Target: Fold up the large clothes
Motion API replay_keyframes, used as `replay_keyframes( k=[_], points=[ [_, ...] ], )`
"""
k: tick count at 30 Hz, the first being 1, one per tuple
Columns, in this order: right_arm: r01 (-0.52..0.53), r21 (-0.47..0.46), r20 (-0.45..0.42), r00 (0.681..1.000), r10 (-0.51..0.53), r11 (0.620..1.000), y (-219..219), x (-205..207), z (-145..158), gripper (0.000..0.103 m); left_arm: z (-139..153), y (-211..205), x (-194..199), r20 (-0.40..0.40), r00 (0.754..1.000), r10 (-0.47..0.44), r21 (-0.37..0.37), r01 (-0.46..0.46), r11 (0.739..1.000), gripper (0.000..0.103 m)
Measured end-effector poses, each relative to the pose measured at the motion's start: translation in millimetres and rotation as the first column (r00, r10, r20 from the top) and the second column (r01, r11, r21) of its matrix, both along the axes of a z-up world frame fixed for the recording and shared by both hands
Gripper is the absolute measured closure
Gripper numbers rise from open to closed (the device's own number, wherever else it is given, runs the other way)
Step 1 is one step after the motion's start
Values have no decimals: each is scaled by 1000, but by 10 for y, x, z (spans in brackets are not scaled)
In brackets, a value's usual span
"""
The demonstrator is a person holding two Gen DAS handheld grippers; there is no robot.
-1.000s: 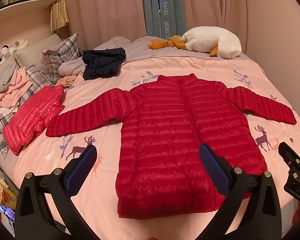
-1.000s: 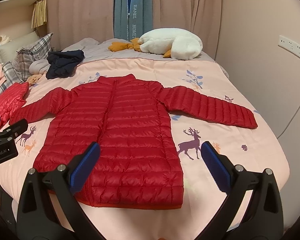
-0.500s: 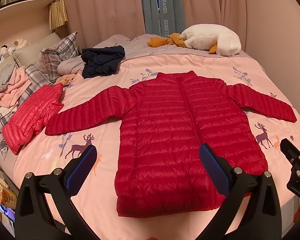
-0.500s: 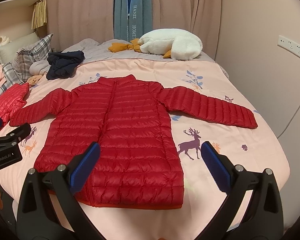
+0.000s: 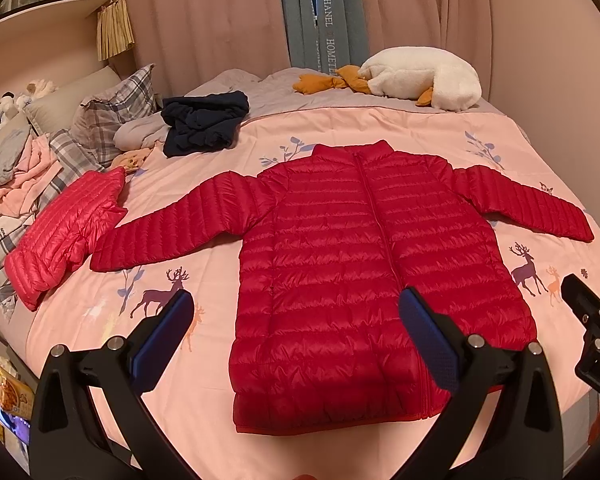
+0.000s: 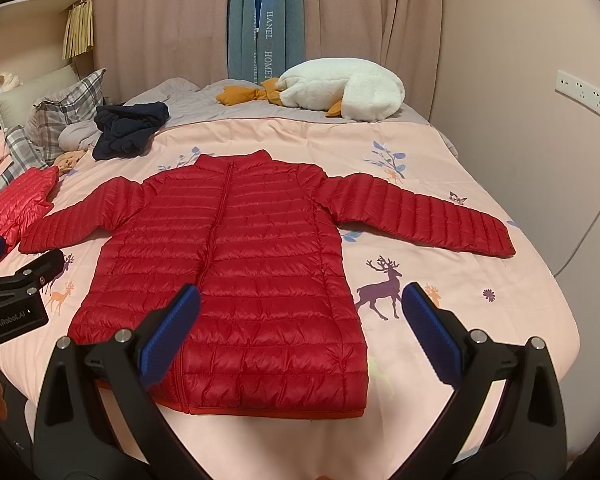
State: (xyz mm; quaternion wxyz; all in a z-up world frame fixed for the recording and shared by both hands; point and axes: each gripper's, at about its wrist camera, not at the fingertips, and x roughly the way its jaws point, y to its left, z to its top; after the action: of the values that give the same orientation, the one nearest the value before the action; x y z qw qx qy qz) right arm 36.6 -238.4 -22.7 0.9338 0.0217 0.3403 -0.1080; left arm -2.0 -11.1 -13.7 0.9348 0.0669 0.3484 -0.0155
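Red quilted down jacket point(image 5: 364, 264) lies flat, front up and zipped, on the pink bedspread printed with deer and leaf motifs point(image 5: 340, 128). Both sleeves are spread outward, collar toward the curtains, hem toward the near edge of the bed. No fold is made in it.

Left gripper point(image 5: 296, 324): black frame, blue-padded fingers spread wide, holding nothing. It hangs above the near edge of the bed, over the jacket's lower left portion (whether it touches the fabric cannot be told from this angle).

Right gripper point(image 6: 300, 316): of the same build, fingers likewise spread wide and empty. It hangs above the hem area on the jacket's right side, with its outer finger over a purple deer print.

Other items on the bed:
- A lighter red quilted puffer garment point(image 5: 64, 232), crumpled, just beside the end of the jacket's left-hand sleeve.
- A bundled dark navy garment point(image 5: 204, 122), well apart from the jacket, near the plaid grey pillows point(image 5: 112, 108).
- A white plush goose toy with orange beak and feet point(image 5: 416, 82) at the far side, below the beige curtains.
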Motion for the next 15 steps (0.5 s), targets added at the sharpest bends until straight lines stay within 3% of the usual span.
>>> replay_keyframes(
  k=[15],
  points=[
    [2,0,-1,1000,-2,1000,10,-3,-9,2,-25,-16,29,-9,1000,-2,7,2,1000,1]
  ],
)
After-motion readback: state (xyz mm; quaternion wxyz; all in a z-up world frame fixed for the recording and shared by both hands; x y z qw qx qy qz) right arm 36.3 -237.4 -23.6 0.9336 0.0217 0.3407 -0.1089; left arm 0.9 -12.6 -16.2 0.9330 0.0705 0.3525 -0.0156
